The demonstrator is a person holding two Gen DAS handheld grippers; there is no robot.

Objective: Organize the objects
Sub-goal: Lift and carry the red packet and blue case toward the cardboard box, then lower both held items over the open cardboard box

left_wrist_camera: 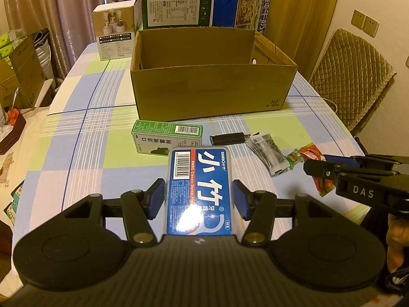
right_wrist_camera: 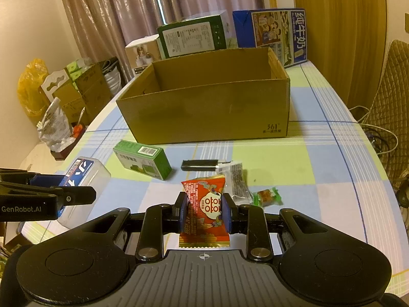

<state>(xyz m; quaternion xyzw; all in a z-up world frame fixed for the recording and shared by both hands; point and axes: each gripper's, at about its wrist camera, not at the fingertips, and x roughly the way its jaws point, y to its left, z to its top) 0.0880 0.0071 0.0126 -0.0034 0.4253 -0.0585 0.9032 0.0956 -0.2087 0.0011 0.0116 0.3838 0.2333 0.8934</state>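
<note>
Checked in blue, green and white, the tablecloth point(left_wrist_camera: 84, 138) is covering a table on which an open cardboard box point(left_wrist_camera: 212, 87) is standing with its inside bare as far as the views are showing. Behind it a green carton point(left_wrist_camera: 176, 7), a blue milk carton point(left_wrist_camera: 240, 7) and a small white box point(left_wrist_camera: 115, 33) are standing upright. The left gripper point(left_wrist_camera: 199, 198) is clamping a blue-labelled dental floss case point(left_wrist_camera: 199, 192) between its blue pads, holding it in front of the box and just above the cloth. The right gripper point(right_wrist_camera: 204, 212) is squeezing a red snack packet point(right_wrist_camera: 204, 212) at its middle, so the wrapper is pinching in. Lying on the cloth near the box's front wall are a green spray carton point(right_wrist_camera: 143, 160), a black lighter point(right_wrist_camera: 199, 165), a dark printed sachet point(right_wrist_camera: 237, 181) and a green-wrapped candy point(right_wrist_camera: 267, 195), the sachet and candy lying just beside each other. A quilted chair point(left_wrist_camera: 350, 76) is standing at the table's right edge.
</note>
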